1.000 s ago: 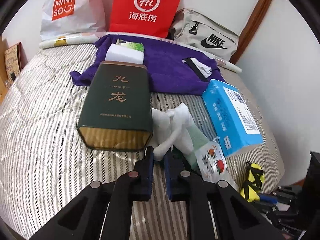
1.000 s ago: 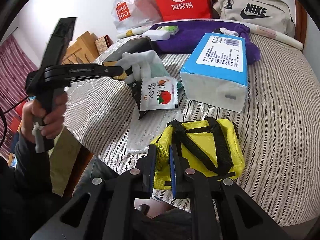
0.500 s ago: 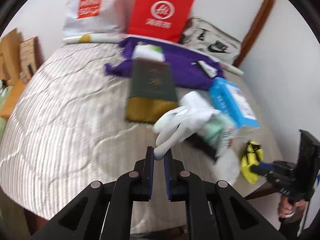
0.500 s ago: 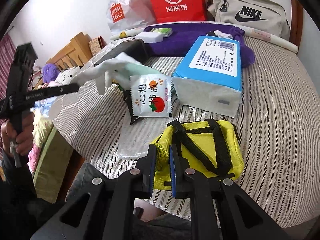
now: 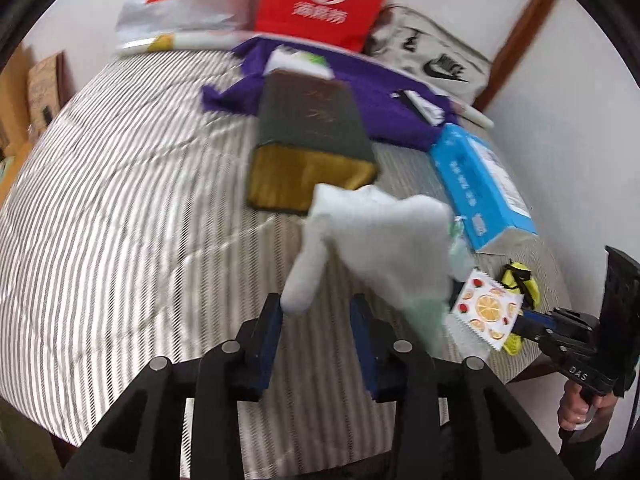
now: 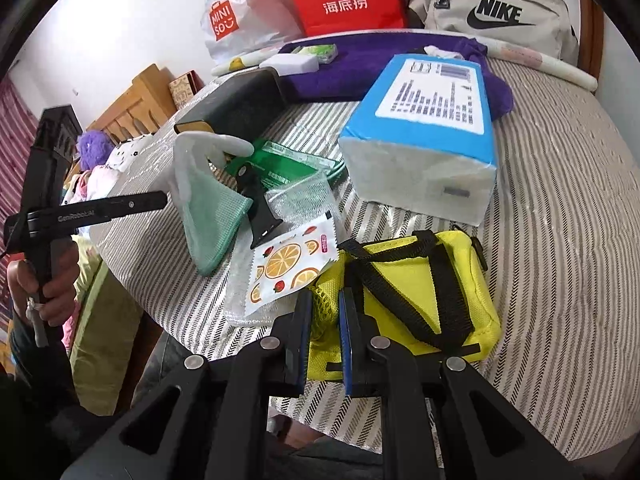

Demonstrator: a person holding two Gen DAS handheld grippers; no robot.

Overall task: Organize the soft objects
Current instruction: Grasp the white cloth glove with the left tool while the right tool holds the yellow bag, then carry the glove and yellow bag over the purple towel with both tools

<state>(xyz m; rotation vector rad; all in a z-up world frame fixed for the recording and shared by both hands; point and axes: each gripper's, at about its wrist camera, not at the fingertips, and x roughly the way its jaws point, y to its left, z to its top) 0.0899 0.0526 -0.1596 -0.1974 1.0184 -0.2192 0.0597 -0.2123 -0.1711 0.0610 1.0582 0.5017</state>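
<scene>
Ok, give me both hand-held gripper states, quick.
Left hand-held gripper: opening, white glove slipping free.
Right hand-held gripper: shut on yellow bag.

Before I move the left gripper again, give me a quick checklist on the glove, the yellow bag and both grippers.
1. Left gripper jaws opening: ok, gap showing.
2. White glove free of the left pads: cannot tell; one glove finger hangs by the left pad, and the picture is blurred.
3. Glove landing on the striped bed cover: cannot tell; it looks in mid-fall.
4. Right gripper shut on the yellow bag: ok, clamped on its mesh edge.
5. Yellow bag open to take the glove: not ok, no opening shows.
6. Orange-print sachet clear of the bag: not ok, it lies against the bag's edge.
</scene>
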